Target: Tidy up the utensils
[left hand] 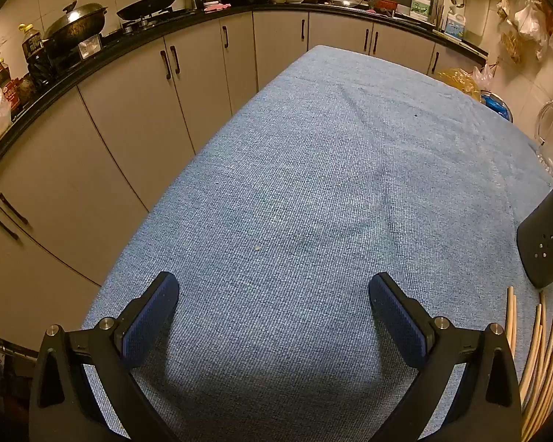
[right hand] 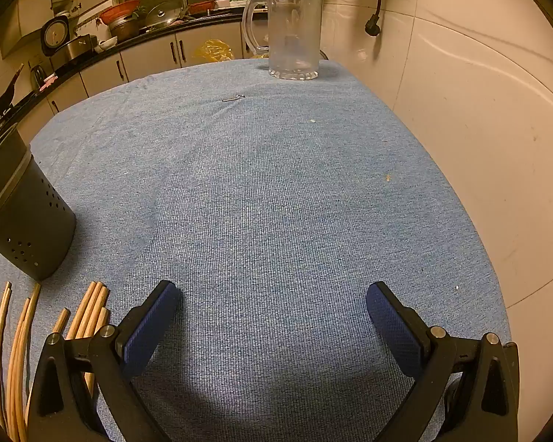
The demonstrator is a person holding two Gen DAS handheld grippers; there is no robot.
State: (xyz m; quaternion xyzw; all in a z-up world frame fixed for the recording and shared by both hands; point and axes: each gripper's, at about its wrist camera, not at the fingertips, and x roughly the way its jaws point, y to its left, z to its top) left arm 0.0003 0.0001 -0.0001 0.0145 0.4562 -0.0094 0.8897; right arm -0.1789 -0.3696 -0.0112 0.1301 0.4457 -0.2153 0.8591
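Several wooden chopsticks (right hand: pixel 88 313) lie loose on the blue tablecloth at the lower left of the right wrist view, and at the lower right of the left wrist view (left hand: pixel 538 361). A black perforated utensil holder (right hand: pixel 25 217) stands upright just beyond them; its side also shows in the left wrist view (left hand: pixel 545 239). My left gripper (left hand: pixel 272 296) is open and empty over bare cloth, left of the chopsticks. My right gripper (right hand: pixel 272 304) is open and empty, right of the chopsticks.
A clear glass mug (right hand: pixel 291 33) stands at the table's far end by the tiled wall (right hand: pixel 479 110). The blue-clothed table (left hand: pixel 313 184) drops off on its left toward kitchen cabinets (left hand: pixel 129 110) and a cluttered counter with woks (left hand: pixel 77 25).
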